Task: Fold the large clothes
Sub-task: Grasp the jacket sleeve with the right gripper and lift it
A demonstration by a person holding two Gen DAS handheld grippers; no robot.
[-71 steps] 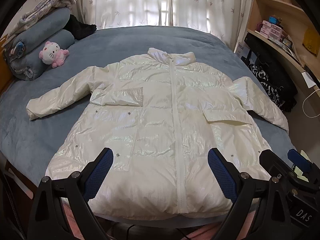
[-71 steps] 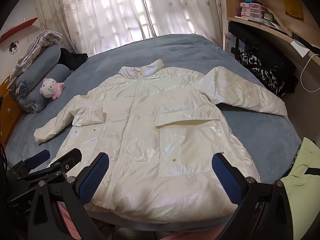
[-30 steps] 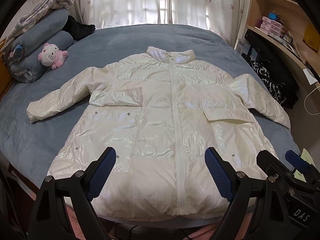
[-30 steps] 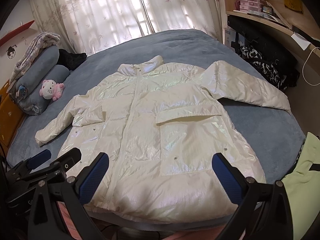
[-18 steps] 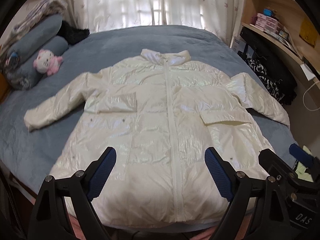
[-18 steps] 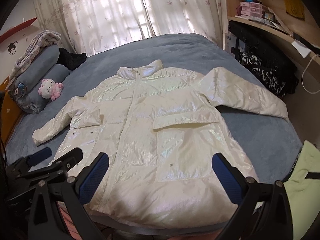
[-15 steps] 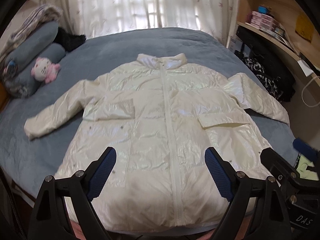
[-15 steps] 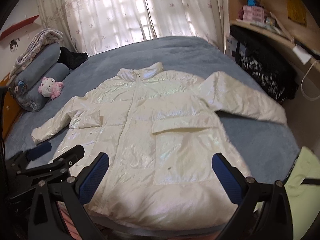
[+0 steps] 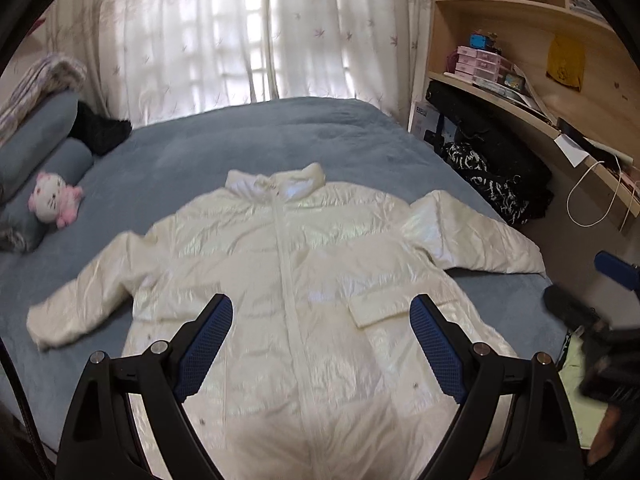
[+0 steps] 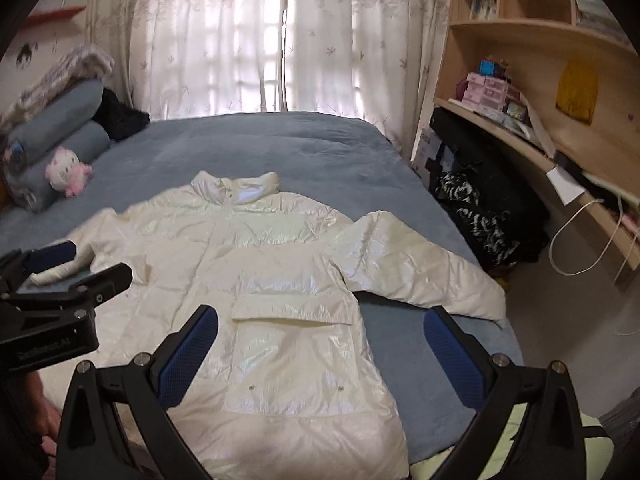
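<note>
In the left wrist view, we hold the left gripper with jaws apart and empty above the shiny cream-white puffer coat, spread flat mid-frame on the blue-grey bed. In the right wrist view, our right gripper likewise gapes empty over the coat's lower centre.

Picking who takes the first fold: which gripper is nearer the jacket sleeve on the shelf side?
Right. The right gripper hovers open over the jacket's shelf-side half, that sleeve just ahead. The left gripper hovers open over the zipper line, farther across.
</note>
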